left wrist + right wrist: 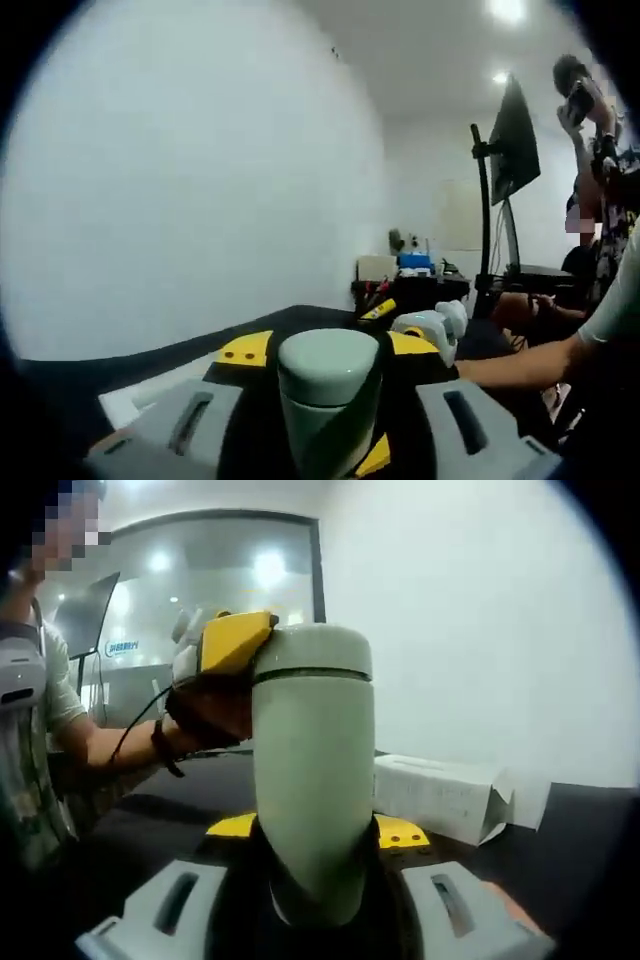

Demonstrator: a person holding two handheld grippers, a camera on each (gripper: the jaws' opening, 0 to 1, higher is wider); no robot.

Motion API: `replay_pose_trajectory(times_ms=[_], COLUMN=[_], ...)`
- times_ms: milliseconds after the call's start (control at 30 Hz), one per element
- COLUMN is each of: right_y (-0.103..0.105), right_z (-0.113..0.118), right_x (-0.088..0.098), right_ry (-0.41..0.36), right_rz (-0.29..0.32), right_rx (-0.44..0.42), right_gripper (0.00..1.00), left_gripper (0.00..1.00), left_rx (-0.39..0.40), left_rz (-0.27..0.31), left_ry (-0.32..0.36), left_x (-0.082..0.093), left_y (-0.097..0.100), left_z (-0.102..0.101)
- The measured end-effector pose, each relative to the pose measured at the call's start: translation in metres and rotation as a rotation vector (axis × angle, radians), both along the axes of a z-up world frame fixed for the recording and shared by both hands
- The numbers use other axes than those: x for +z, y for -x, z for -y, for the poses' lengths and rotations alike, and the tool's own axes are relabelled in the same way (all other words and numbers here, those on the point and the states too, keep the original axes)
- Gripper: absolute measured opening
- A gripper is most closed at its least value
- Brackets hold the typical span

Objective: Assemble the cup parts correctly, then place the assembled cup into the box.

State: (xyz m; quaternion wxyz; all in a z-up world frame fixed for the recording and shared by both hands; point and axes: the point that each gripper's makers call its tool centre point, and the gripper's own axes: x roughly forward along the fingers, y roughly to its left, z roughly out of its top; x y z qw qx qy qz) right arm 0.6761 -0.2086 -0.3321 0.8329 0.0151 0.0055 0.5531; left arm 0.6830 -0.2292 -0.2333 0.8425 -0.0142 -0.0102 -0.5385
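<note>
The pale green cup (312, 770) stands upright between the right gripper (315, 905) jaws, which clamp its lower body above the dark bench (590, 830). The left gripper (325, 420) closes on the cup's lid end (its yellow-tipped body shows beside the lid in the right gripper view). A white box (445, 795) lies on the bench just behind the cup.

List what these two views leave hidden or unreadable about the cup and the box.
- Pale green cylindrical cup, right gripper view: its base is cut off between the jaws.
- Same cup, left gripper view: lower body cut off by the bottom edge.
- White cardboard box: its inside faces away.
- Lid seating: cannot tell.
</note>
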Motion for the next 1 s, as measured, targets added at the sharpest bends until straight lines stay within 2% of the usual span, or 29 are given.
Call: replay_pose_trajectory(times_ms=[33,133,200,267,300,333,367,400,433,467,500,533,567,600,667,700,767,800,867,967,1000], right_y=[0.000,-0.002,-0.003,0.000,0.000,0.001,0.000,-0.001,-0.001,-0.001,-0.001,-0.002,-0.002,-0.001,0.000,0.000,0.001,0.001,0.001,0.002,0.002], right_z=[0.000,0.000,0.001,0.000,-0.001,-0.001,-0.001,-0.001,-0.001,-0.001,0.000,0.000,0.000,0.000,-0.001,0.000,-0.001,-0.001,-0.001,-0.001,-0.002], right_x=[0.000,0.000,0.000,0.000,0.000,0.000,0.000,0.001,0.001,0.001,0.001,0.001,0.001,0.000,0.000,0.000,0.000,0.000,0.000,0.000,0.000], right_ry=[0.002,-0.006,-0.014,-0.003,0.000,0.001,0.001,0.000,-0.001,0.000,0.001,0.000,0.000,0.000,0.003,0.003,0.003,0.003,0.003,0.004,0.003], right_rz=[0.002,-0.005,-0.010,0.004,0.006,0.007,0.007,0.006,0.005,0.006,0.007,0.006,0.006,0.006,0.008,0.007,0.008,0.008,0.008,0.009,0.009], right_rx=[0.001,-0.003,-0.004,0.005,0.002,0.001,0.001,0.001,0.001,0.001,0.001,0.001,0.000,0.000,0.000,0.000,0.000,0.000,0.000,0.000,-0.002], right_gripper=[0.40,0.40,0.40,0.40,0.40,0.40,0.40,0.40,0.40,0.40,0.40,0.40,0.40,0.40,0.40,0.40,0.40,0.40,0.40,0.40,0.40], left_gripper=[0.38,0.38,0.40,0.53,0.58,0.65,0.67,0.67,0.64,0.62,0.59,0.54,0.55,0.54,0.52,0.51,0.51,0.50,0.50,0.40,0.39], left_rx=[-0.036,-0.040,-0.015,0.058,0.060,0.083,0.101,0.108,0.153,0.217,0.277,0.357,0.350,0.388,0.429,0.475,0.497,0.517,0.483,0.515,0.501], left_rz=[-0.001,-0.012,-0.003,0.038,0.020,0.010,-0.008,-0.002,0.016,0.018,0.071,0.060,0.085,0.083,0.049,0.046,0.014,-0.020,-0.037,-0.006,0.002], left_ry=[-0.005,-0.007,-0.002,0.020,0.021,0.051,0.047,0.031,0.031,-0.006,-0.027,-0.068,-0.053,-0.026,-0.022,-0.045,-0.116,-0.118,-0.074,-0.083,-0.079], left_x=[0.000,0.000,0.001,0.007,0.006,0.012,0.012,0.013,0.015,0.012,0.015,0.010,0.011,0.014,0.011,0.008,-0.006,-0.012,-0.016,-0.015,-0.013], left_y=[0.003,-0.005,-0.001,-0.006,-0.002,0.001,0.003,0.008,0.007,0.005,0.004,-0.001,0.006,0.007,0.010,0.006,0.002,-0.001,0.004,0.005,0.006], left_z=[0.001,0.000,-0.001,-0.006,-0.007,-0.009,-0.009,-0.009,-0.011,-0.014,-0.015,-0.019,-0.013,-0.013,-0.010,-0.013,-0.008,-0.009,-0.004,-0.010,-0.008])
